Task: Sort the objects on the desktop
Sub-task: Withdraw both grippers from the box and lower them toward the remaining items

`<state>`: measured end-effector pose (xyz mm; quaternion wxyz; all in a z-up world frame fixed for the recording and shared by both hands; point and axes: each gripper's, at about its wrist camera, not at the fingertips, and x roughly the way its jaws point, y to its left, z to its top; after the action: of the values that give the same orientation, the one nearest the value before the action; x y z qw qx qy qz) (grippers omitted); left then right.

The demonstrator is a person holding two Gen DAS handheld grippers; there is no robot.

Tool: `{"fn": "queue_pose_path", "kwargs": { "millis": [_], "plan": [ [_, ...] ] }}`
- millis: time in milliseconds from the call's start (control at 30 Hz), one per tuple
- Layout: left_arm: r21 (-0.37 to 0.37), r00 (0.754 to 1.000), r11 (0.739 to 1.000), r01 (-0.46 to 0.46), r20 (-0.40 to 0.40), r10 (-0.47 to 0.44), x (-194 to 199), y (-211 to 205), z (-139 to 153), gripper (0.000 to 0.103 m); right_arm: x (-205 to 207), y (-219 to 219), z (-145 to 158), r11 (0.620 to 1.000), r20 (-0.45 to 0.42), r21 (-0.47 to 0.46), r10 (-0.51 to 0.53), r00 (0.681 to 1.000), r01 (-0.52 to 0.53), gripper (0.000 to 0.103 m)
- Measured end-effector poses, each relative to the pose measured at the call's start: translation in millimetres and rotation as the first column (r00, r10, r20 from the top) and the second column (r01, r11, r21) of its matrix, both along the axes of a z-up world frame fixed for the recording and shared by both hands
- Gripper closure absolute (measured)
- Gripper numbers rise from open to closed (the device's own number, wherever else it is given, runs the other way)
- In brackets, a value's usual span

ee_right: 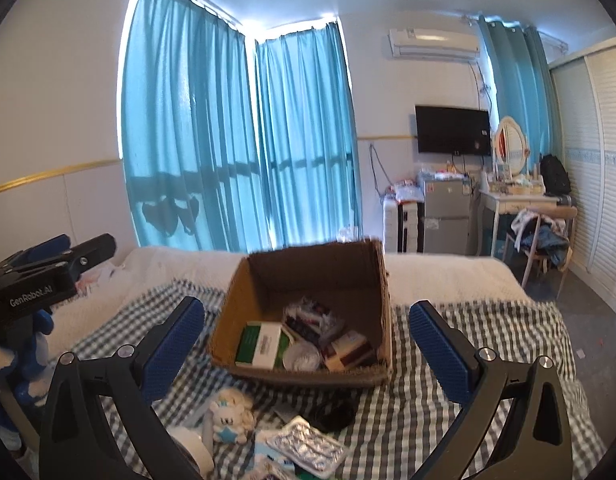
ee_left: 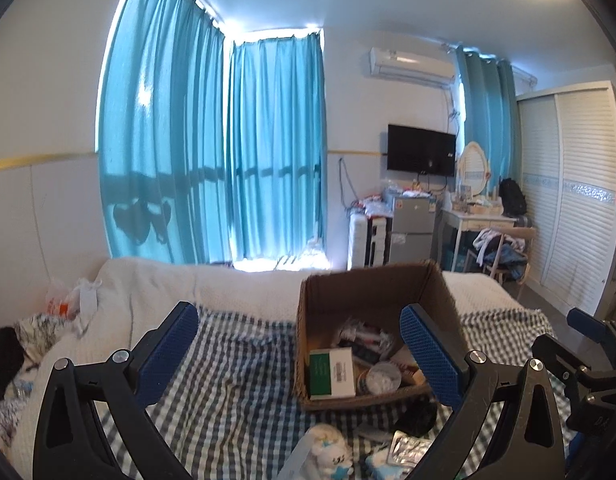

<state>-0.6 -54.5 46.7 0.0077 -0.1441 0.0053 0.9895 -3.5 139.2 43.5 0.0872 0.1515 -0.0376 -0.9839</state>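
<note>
An open cardboard box stands on a checked blanket and holds a green-and-white carton, a round lid and several packets. In front of it lie a small white plush toy, a silver blister pack and a black object. My left gripper hangs open above the blanket, empty, with the box between its fingers. Over the box front my right gripper is open too, holding nothing.
The blanket lies on a white bed. A roll of white tape sits beside the plush toy. Blue curtains, a small fridge, a dressing table with a chair and a wardrobe line the room beyond.
</note>
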Motion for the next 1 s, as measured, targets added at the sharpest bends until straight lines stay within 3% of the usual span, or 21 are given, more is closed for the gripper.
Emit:
{"fn": "queue_pose_path", "kwargs": {
  "millis": [233,433,567,800,1000],
  "plan": [
    [-0.010,0.993,0.999,-0.040,0.111,0.041,-2.6,-14.4,-48.3,0.000,1.7,8.8,-47.9,1.000,0.108,0.011,-0.002,0.994,0.000,0.000],
    [-0.004,0.972,0.999,-0.050,0.231,0.050,-7.8,-28.8,-89.4,0.000,2.2,13.4,-79.6,0.999,0.181,0.046,-0.007,0.984,-0.002,0.000],
    [-0.048,0.960,0.998,-0.034,0.277,0.046,-4.9,-27.6,-114.6,0.000,1.1,18.7,-103.0,0.999,0.244,0.043,-0.007,0.970,-0.004,0.000],
    [-0.052,0.915,0.999,-0.002,0.403,0.022,-9.2,-29.0,-153.5,0.000,-0.5,19.7,-137.5,0.998,0.343,0.069,-0.011,0.939,-0.013,0.001],
    [-0.055,0.870,0.998,0.022,0.493,0.008,-12.9,-33.1,-178.4,0.000,-2.2,14.9,-162.6,0.996,0.428,0.070,0.027,0.903,-0.063,0.014]
  ]
}}
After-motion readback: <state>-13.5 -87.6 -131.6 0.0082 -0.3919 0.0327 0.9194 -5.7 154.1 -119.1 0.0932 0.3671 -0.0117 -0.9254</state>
